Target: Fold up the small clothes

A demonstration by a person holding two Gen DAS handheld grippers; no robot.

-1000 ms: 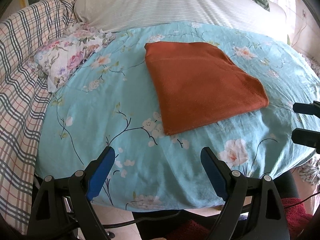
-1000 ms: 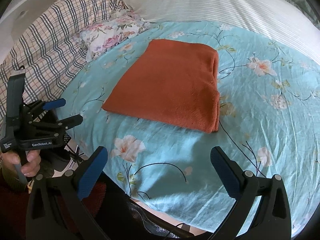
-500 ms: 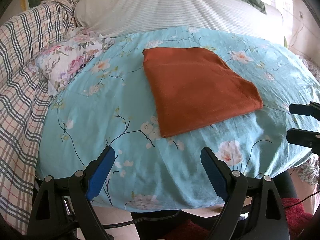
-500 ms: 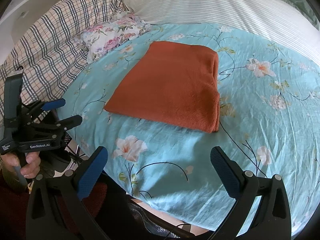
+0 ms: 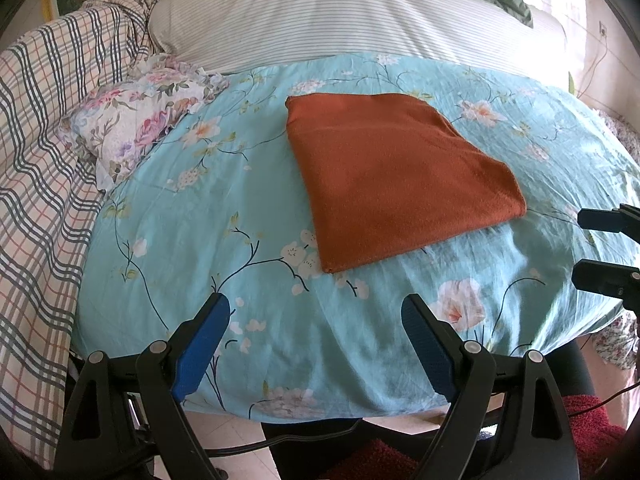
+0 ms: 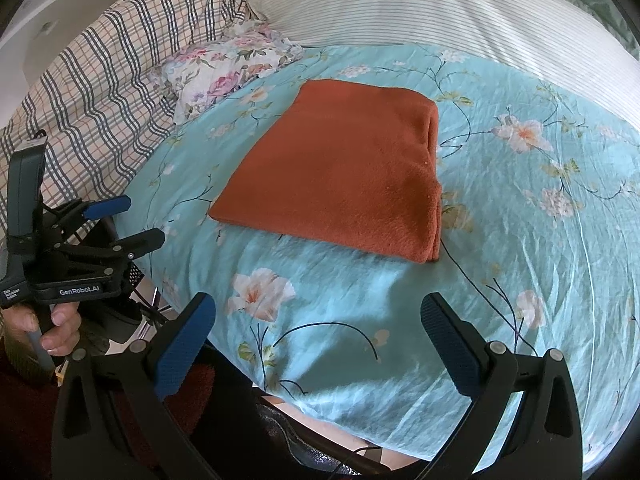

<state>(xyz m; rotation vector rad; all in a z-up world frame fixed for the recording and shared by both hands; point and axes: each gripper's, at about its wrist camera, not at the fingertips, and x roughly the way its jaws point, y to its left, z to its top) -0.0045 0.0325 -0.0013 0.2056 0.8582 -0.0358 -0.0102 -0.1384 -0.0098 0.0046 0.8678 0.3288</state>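
While both claws gape empty, rust-orange cloth [image 5: 396,184] in a flat folded rectangle on floral sheet [image 5: 200,216].

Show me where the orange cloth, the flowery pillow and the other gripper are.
folded orange cloth [image 5: 396,184]: left wrist view, middle of its top face.
floral pillow [image 5: 136,120]: left wrist view, middle of its printed cover.
left gripper [image 6: 136,220]: right wrist view, midway between its fingertips.

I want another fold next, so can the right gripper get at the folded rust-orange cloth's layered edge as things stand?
Probably yes: the right gripper is open, and only bare turquoise floral sheet lies between it and the folded rust-orange cloth.
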